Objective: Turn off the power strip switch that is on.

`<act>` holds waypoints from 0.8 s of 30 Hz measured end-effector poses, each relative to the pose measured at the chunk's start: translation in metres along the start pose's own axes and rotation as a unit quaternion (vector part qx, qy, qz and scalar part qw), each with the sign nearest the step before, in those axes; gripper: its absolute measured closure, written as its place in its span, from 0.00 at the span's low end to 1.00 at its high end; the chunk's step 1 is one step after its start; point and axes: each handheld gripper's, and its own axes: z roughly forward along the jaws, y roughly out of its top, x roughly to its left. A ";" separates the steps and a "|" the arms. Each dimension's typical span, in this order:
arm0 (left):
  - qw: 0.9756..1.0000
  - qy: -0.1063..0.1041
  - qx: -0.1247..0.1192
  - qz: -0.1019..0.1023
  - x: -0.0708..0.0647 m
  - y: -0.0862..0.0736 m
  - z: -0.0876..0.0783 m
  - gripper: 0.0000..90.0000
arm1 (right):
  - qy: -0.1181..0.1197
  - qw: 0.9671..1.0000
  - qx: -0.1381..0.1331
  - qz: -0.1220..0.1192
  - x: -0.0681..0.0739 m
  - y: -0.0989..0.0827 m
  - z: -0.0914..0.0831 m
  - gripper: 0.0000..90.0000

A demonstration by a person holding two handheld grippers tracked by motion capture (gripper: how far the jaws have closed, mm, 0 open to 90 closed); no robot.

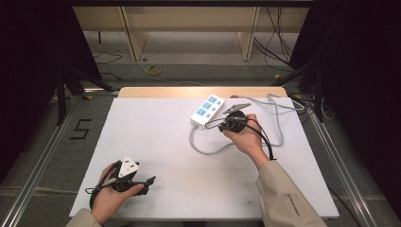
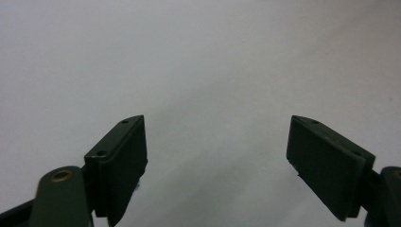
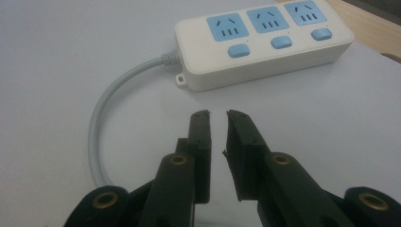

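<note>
White power strip, blue sockets.

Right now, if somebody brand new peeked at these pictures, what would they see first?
First the white power strip with three blue sockets, lying toward the far side of the white table, its grey cable looping off one end. The right gripper sits just short of it, jaws a narrow gap apart with nothing between them. The left gripper rests at the near left edge, jaws wide open over bare table.
</note>
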 end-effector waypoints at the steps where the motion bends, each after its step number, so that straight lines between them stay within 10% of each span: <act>1: 1.000 0.000 0.000 0.000 0.000 0.000 0.000 0.23 | 0.001 1.000 -0.002 0.000 0.000 -0.003 -0.002 0.86; 24: 1.000 0.004 0.002 -0.001 0.000 -0.001 0.001 0.23 | 0.021 0.999 -0.045 0.015 0.008 -0.083 -0.059 0.61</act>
